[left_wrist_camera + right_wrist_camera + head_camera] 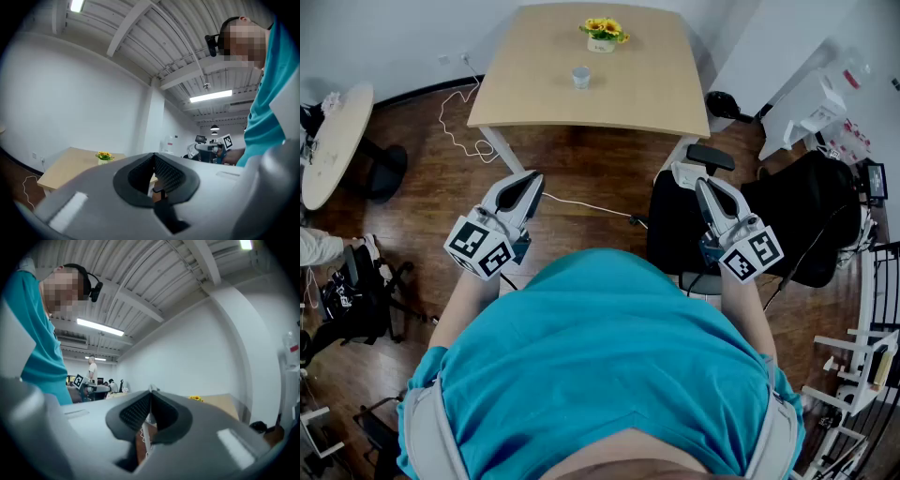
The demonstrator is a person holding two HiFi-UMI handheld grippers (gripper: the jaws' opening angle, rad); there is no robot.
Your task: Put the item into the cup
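A small clear cup [581, 77] stands near the middle of the beige table [534, 94], with a little pot of yellow flowers [603, 35] behind it. I cannot tell which item goes with the cup. Both grippers are held close to my chest over the wooden floor, well short of the table. The left gripper [532, 181] is shut with nothing in it, and its jaws meet at the tip in the left gripper view [153, 155]. The right gripper [682, 172] is also shut and empty, its jaws touching in the right gripper view [151, 390]. The flowers [104, 156] show beyond the left jaws.
A black office chair [680, 220] stands just ahead of the right gripper, and a dark bag [811, 220] lies to its right. A white cable [455, 122] runs over the floor by the table's left leg. A round table [333, 141] stands at the far left.
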